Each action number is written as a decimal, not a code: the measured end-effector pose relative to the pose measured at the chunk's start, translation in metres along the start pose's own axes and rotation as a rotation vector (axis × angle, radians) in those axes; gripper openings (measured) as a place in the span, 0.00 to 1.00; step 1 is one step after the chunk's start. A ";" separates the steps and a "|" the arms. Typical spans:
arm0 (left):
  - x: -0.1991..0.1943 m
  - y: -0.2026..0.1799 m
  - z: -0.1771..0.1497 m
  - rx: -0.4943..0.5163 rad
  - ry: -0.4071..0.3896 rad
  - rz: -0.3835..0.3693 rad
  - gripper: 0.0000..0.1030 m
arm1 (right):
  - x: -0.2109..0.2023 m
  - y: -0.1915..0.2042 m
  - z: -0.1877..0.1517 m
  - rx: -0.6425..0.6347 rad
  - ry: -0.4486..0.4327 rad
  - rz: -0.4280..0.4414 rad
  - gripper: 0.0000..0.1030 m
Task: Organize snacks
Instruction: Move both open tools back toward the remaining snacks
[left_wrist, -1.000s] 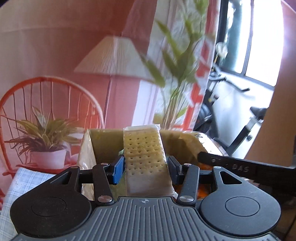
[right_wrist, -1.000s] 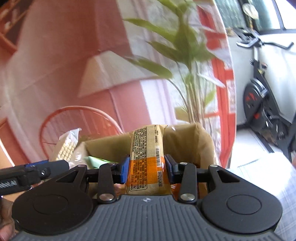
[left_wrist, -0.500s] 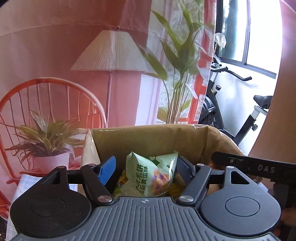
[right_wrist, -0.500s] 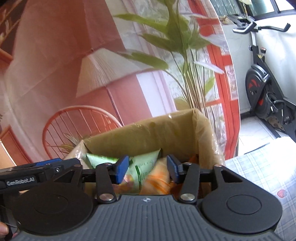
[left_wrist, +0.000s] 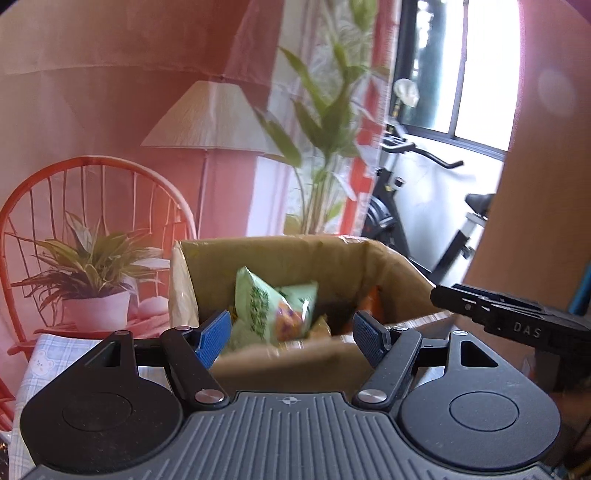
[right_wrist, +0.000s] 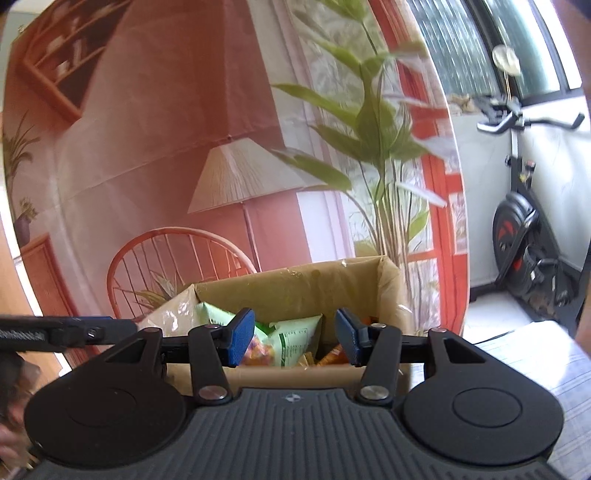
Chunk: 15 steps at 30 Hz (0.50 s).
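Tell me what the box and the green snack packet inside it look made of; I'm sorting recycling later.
The box looks like brown corrugated cardboard, matte, with folded flaps and a glossy strip on its far rim that could be tape. The green snack packet looks like thin printed plastic film: it crinkles, catches light and has a crimped edge. Whether it is foil-lined inside cannot be seen.

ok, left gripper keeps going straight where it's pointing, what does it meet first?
Probably the green snack bag standing in the cardboard box, once over the near wall. The left gripper is open and empty. Depth is hard to judge here.
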<state>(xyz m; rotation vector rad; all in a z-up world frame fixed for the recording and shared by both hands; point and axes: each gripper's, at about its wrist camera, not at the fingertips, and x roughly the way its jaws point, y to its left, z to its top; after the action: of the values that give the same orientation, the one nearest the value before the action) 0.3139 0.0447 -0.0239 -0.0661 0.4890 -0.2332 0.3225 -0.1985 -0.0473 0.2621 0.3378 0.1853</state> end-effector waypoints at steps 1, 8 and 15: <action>-0.004 0.000 -0.005 0.006 0.004 -0.008 0.73 | -0.007 0.001 -0.004 -0.013 -0.008 -0.006 0.51; -0.016 0.010 -0.051 -0.026 0.057 -0.033 0.73 | -0.041 -0.004 -0.045 -0.001 -0.010 -0.034 0.51; 0.001 0.029 -0.092 -0.128 0.134 -0.008 0.73 | -0.038 0.001 -0.102 0.028 0.116 -0.047 0.64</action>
<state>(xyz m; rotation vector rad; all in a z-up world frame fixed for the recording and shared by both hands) 0.2769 0.0719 -0.1087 -0.1775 0.6373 -0.2146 0.2518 -0.1837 -0.1285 0.2713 0.4618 0.1501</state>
